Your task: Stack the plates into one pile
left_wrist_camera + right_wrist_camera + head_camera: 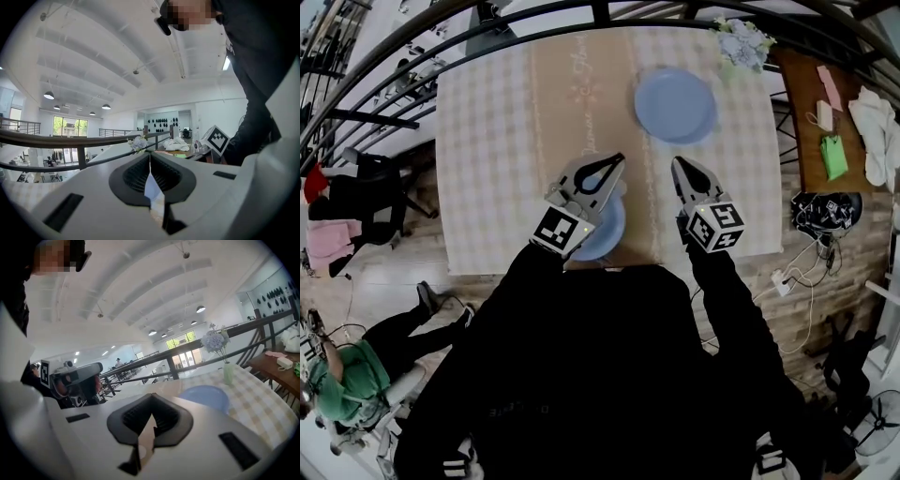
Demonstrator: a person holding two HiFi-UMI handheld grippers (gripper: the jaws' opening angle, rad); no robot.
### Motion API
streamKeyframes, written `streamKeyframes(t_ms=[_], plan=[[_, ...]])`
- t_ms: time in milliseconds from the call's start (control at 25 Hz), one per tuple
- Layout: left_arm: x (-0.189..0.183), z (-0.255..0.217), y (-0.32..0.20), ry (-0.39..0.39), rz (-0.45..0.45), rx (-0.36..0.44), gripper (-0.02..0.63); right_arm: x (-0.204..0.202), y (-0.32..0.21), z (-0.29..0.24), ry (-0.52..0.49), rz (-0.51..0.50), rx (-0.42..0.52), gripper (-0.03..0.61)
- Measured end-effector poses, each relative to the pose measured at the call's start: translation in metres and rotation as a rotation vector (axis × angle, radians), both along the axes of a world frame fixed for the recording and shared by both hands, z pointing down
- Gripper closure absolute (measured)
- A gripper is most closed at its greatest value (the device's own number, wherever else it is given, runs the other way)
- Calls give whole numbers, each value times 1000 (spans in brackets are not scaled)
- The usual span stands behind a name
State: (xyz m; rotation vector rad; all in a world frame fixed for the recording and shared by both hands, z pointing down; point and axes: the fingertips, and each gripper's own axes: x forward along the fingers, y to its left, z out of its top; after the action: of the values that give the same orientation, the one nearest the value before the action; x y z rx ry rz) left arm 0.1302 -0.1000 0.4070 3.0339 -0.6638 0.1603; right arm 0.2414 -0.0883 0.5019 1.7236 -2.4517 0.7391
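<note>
Head view: the surface carries two blue plates. The far plate lies just right of the runner, near the flowers at the far corner. The near plate lies at the surface's near edge, partly hidden under the left gripper. It cannot be told whether the two touch. The right gripper hangs beside the left one, right of the near plate and short of the far plate.

Left gripper view: the jaws meet at their tips with nothing clamped. The right gripper's marker cube shows to the right.

Right gripper view: the jaws are closed and empty. The far plate lies ahead and to the right on the checked cloth, with the vase just behind it.
</note>
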Motion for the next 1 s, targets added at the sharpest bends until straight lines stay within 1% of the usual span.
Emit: streamKeyframes(t_ms=[200, 440, 760, 880, 1000], plan=[[24, 10, -4, -9, -2, -21, 592, 39, -10, 32, -16, 47, -57, 563], [49, 17, -7, -10, -7, -27, 593, 82, -23, 72, -28, 113, -141, 541], [76, 26, -3, -30, 8, -30, 593, 131, -38, 132, -91, 260, -311, 483], [81, 29, -2, -37, 9, -33, 593, 144, -44, 149, -111, 309, -377, 463], [85, 31, -1, -43, 8, -34, 592, 152, -50, 166, -138, 338, -439, 438]])
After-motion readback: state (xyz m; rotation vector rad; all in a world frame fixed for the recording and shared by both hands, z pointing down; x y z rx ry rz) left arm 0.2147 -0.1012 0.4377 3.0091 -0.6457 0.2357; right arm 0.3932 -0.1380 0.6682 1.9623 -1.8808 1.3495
